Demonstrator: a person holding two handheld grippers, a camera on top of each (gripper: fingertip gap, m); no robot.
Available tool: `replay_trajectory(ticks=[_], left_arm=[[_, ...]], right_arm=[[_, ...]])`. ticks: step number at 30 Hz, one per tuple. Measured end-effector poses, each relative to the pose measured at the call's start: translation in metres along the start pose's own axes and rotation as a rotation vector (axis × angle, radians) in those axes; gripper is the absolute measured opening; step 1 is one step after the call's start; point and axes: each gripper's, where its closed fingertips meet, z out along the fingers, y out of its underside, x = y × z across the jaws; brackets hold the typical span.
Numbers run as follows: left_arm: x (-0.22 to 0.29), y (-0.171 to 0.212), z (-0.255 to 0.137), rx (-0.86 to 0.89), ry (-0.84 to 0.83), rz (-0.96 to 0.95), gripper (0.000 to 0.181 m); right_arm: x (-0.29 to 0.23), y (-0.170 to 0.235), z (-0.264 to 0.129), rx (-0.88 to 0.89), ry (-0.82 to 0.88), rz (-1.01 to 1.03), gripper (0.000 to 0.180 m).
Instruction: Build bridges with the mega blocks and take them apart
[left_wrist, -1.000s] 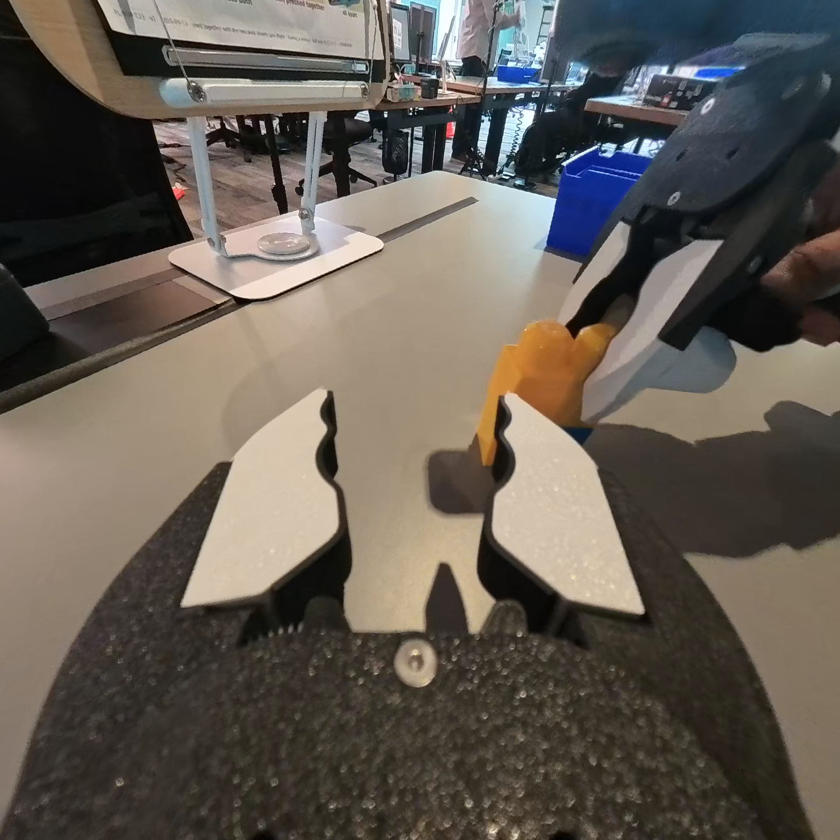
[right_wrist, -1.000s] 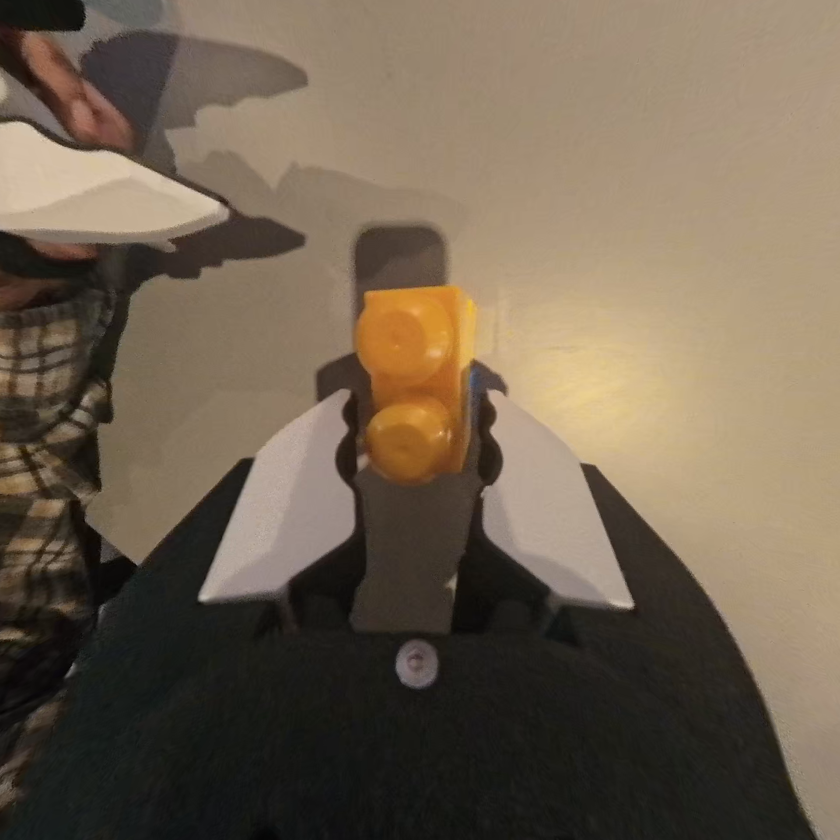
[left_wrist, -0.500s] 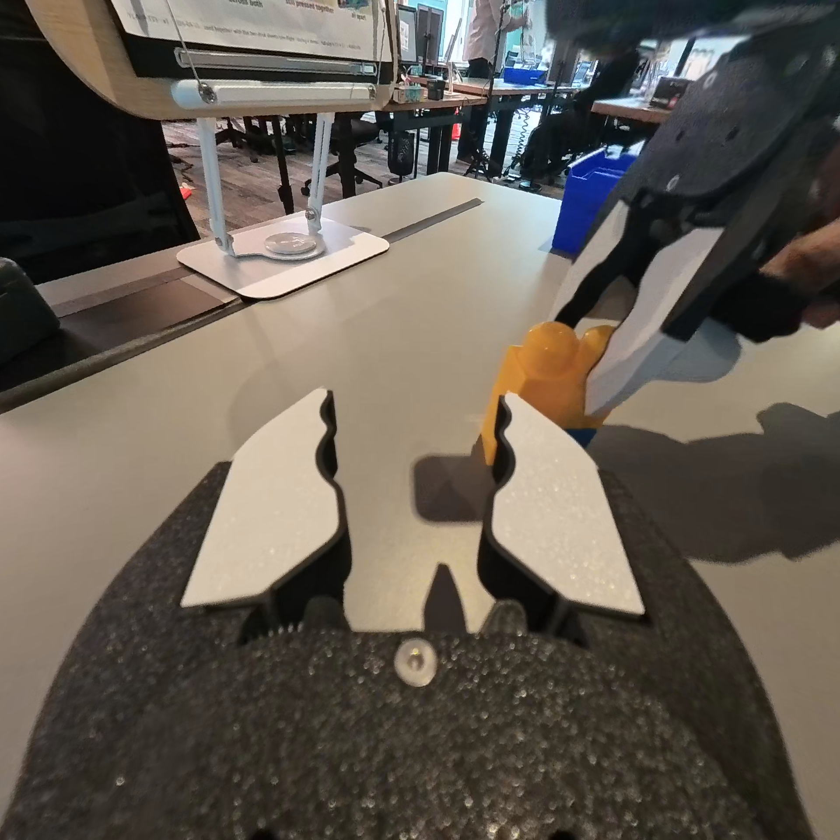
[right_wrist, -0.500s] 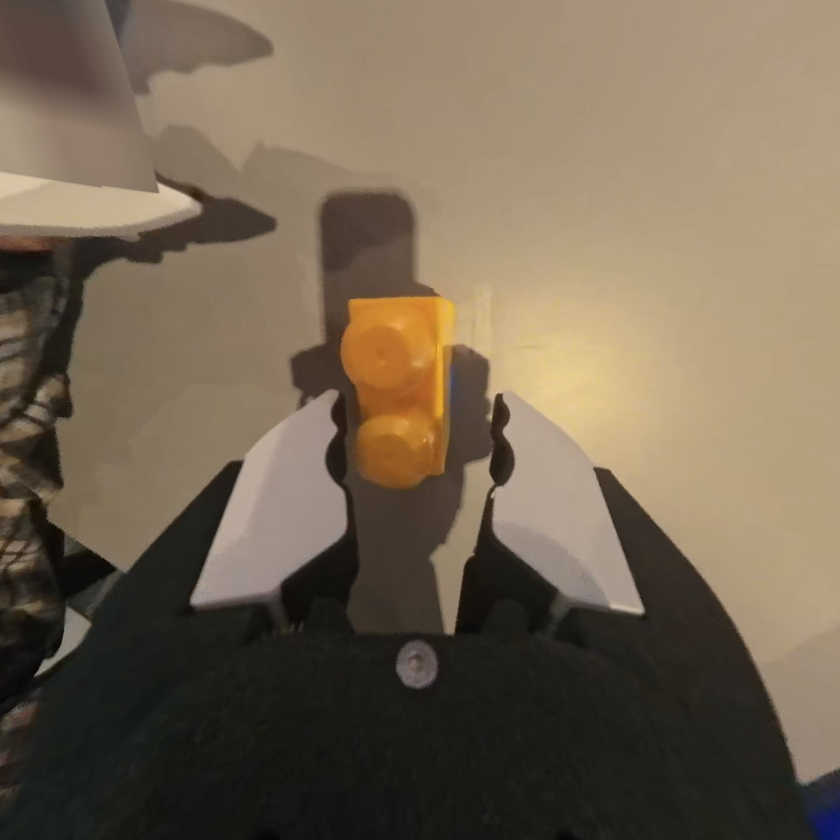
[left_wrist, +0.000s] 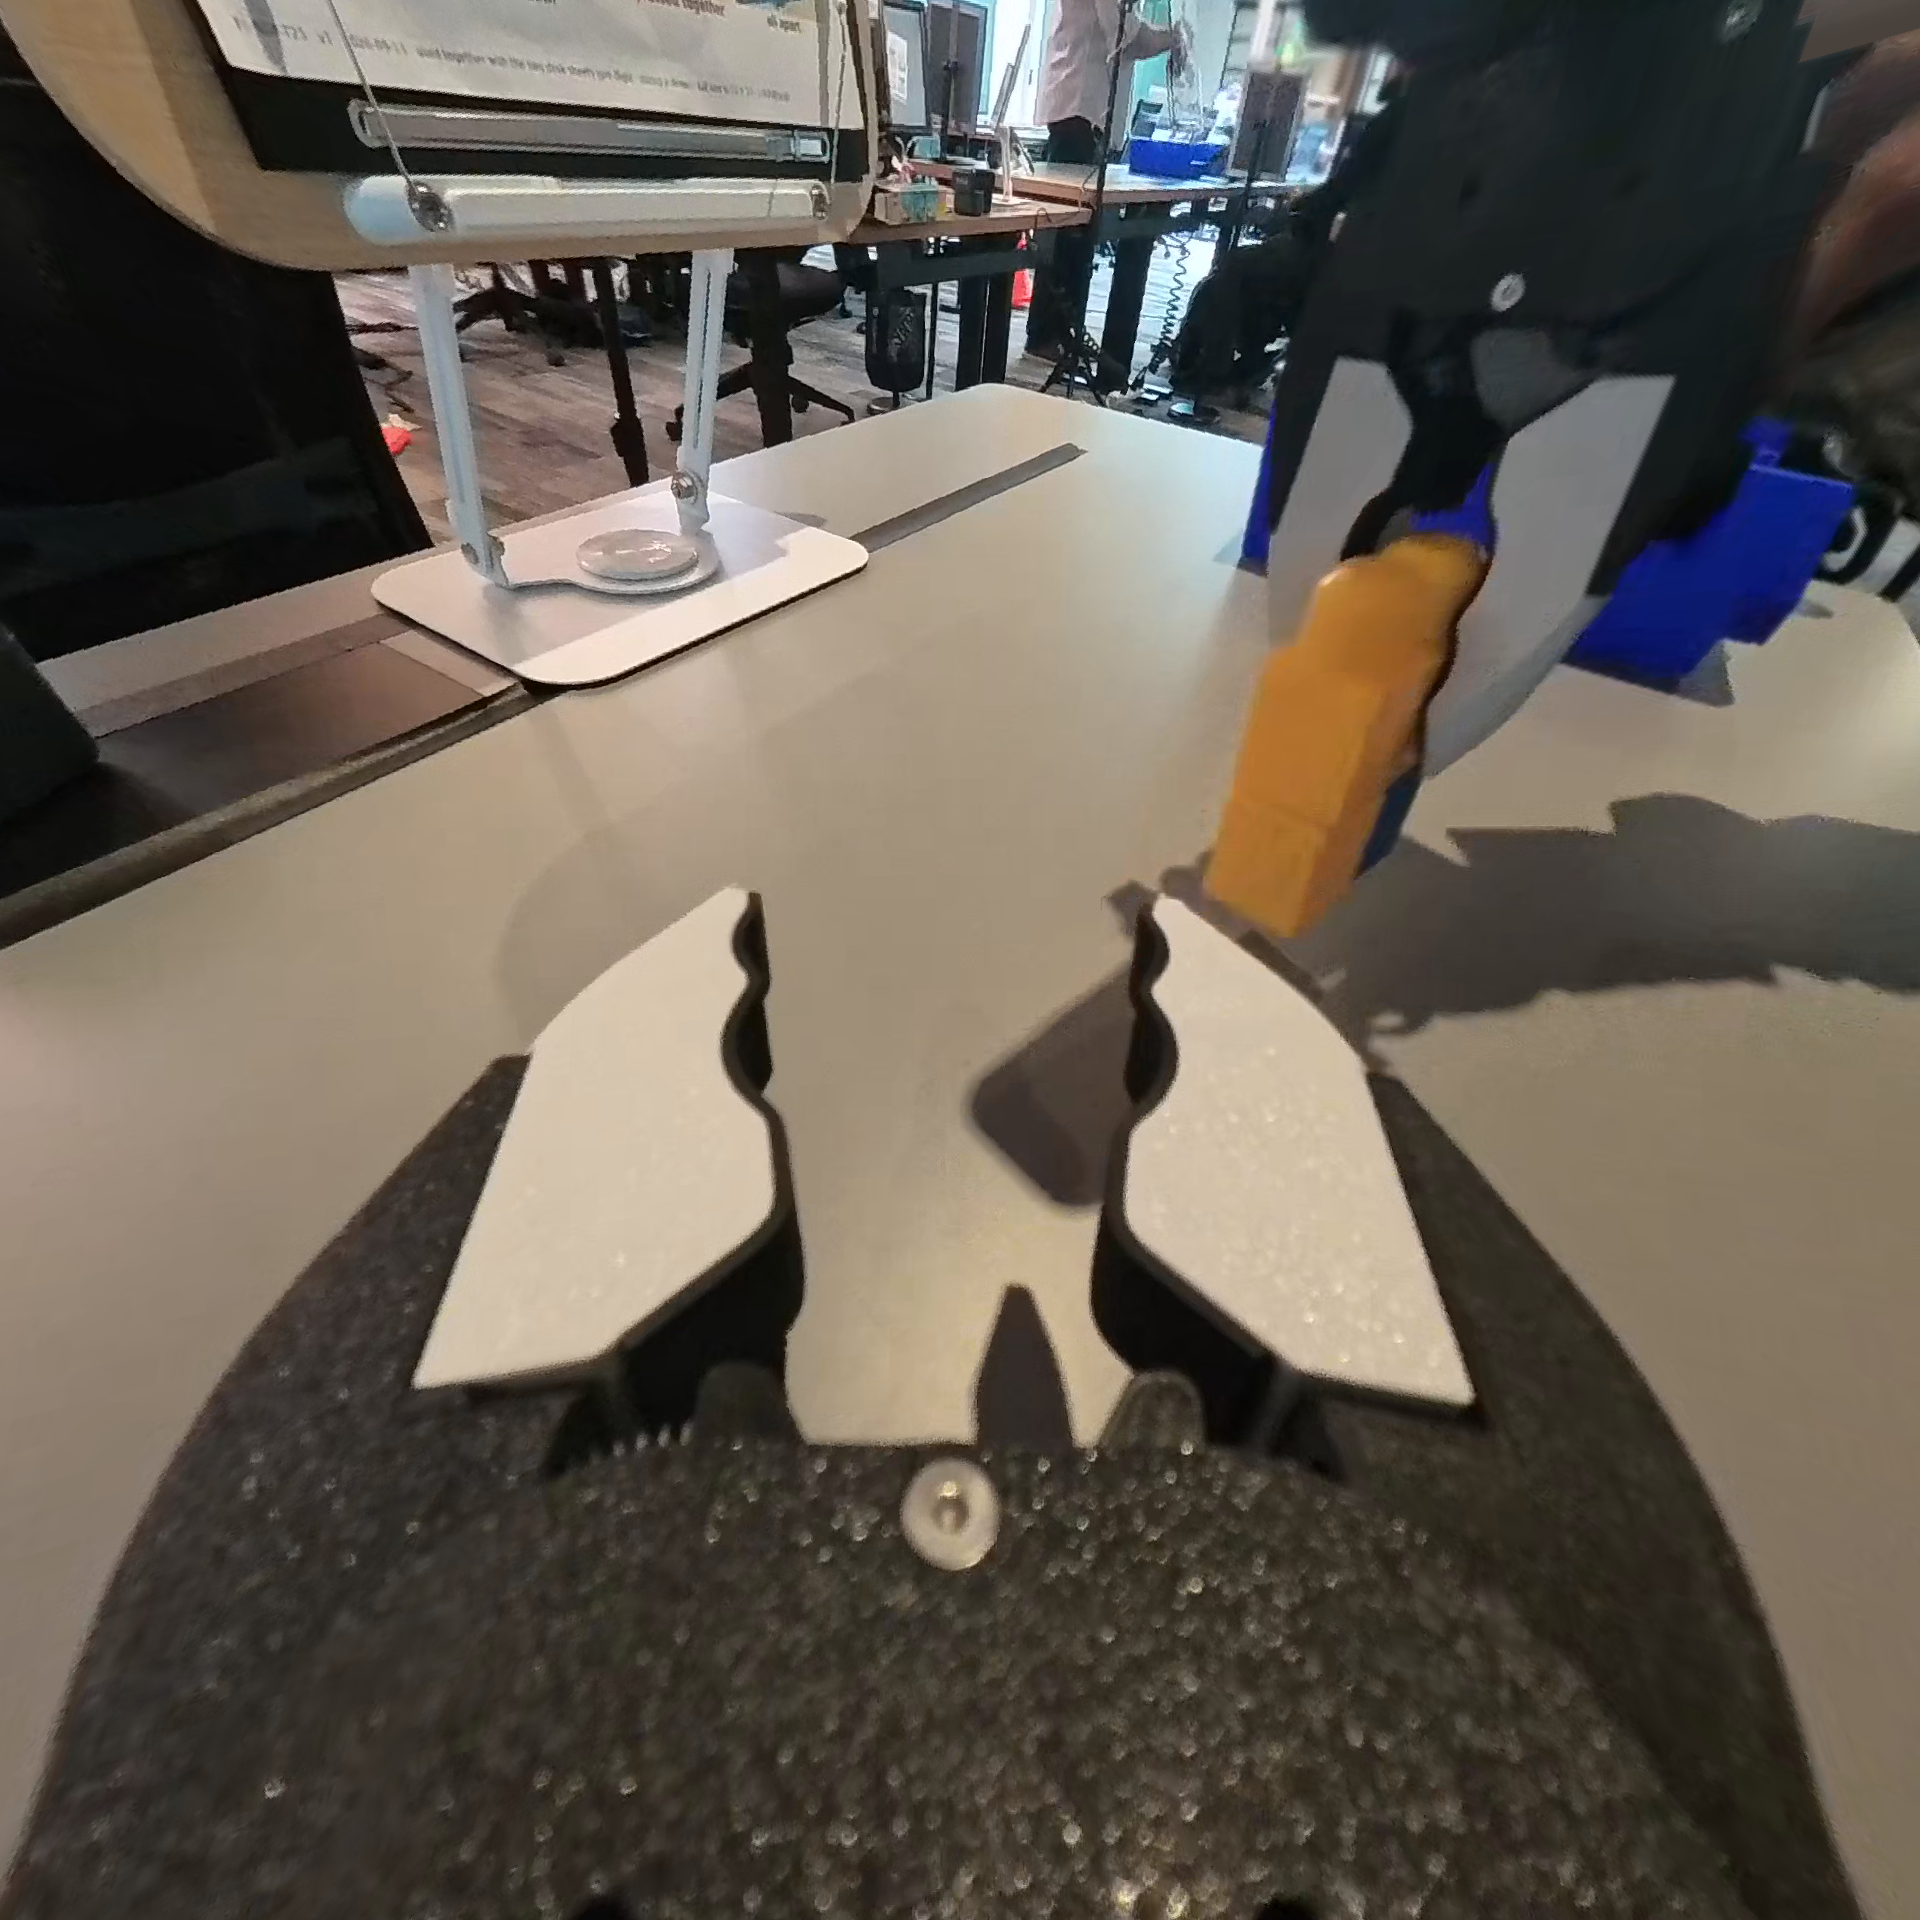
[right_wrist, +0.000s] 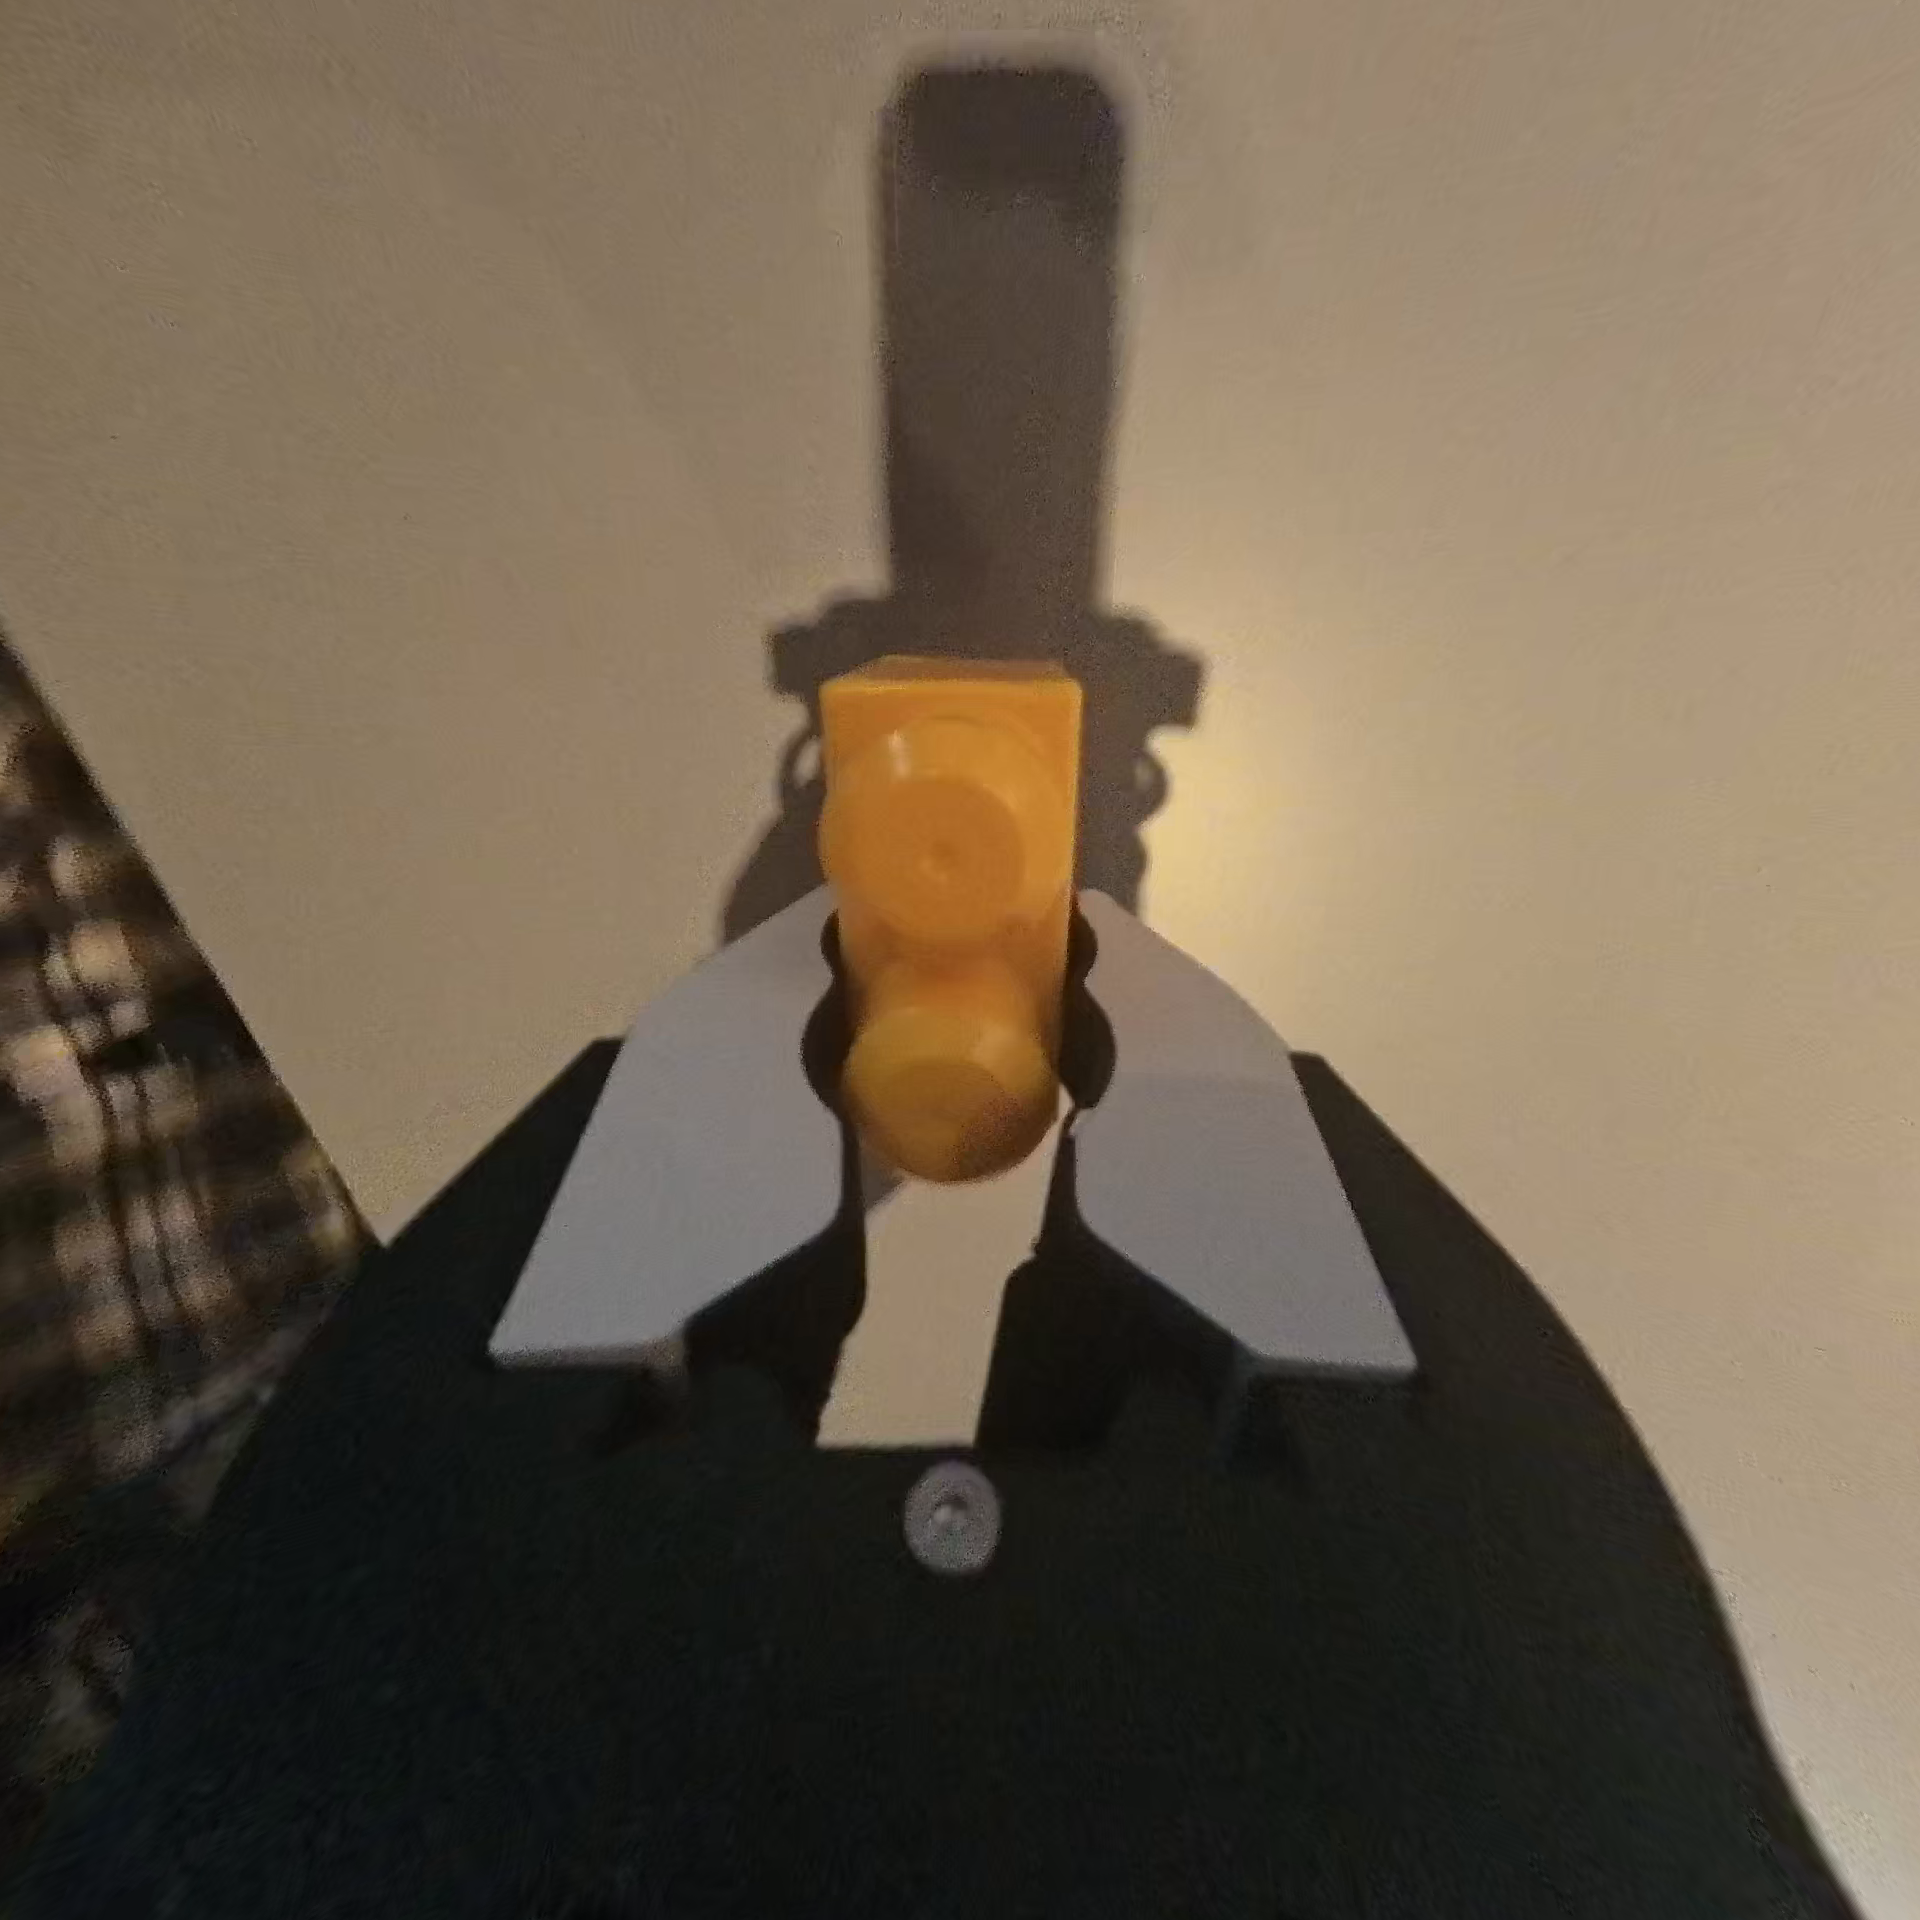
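An orange mega block (right_wrist: 951, 831) with two round studs sits between the fingers of my right gripper (right_wrist: 956, 935), which is shut on it. In the left wrist view the same block (left_wrist: 1320, 748) hangs tilted just above the grey table (left_wrist: 935, 675), held from above by the right gripper (left_wrist: 1382, 665). A sliver of a blue block (left_wrist: 1392, 810) shows behind its lower edge. My left gripper (left_wrist: 948, 914) is open and empty, low over the table, just left of and nearer than the orange block.
A blue bin (left_wrist: 1714, 582) stands at the back right of the table. A white monitor stand base (left_wrist: 623, 603) sits at the back left by a dark groove. A plaid sleeve (right_wrist: 104, 1039) shows at the left edge of the right wrist view.
My right gripper was open around the orange block half a second ago. It has shut on the block and lifted it off the table, tilted. The left gripper stayed open and drew back slightly.
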Motion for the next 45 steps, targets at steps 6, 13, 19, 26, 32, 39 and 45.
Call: replay_trajectory(ticks=[6, 13, 19, 26, 32, 39, 45], left_arm=[[0.010, 0.002, 0.008, -0.024, 0.031, 0.025, 0.067], [0.021, 0.005, 0.015, -0.042, 0.074, 0.050, 0.068], [0.058, 0.004, 0.031, -0.099, 0.209, 0.090, 0.079], [0.094, 0.025, 0.066, -0.309, 0.291, 0.217, 0.092], [0.107, 0.024, 0.089, -0.335, 0.355, 0.172, 0.093], [0.110, 0.018, 0.104, -0.290, 0.379, 0.066, 0.095], [0.118, 0.023, 0.125, -0.306, 0.381, -0.003, 0.096]], right_arm=[[0.002, 0.043, -0.003, -0.046, -0.011, -0.273, 0.037], [0.012, 0.054, 0.021, -0.043, 0.057, -0.342, 0.037], [0.012, 0.042, 0.002, 0.187, 0.038, -0.296, 0.080], [0.013, 0.049, -0.022, 0.657, 0.007, -0.179, 0.064], [0.007, 0.041, 0.009, 0.719, -0.095, -0.180, 0.040], [0.016, 0.027, -0.014, 0.771, -0.180, -0.124, 0.036], [0.016, 0.013, -0.043, 0.880, -0.264, -0.109, 0.036]])
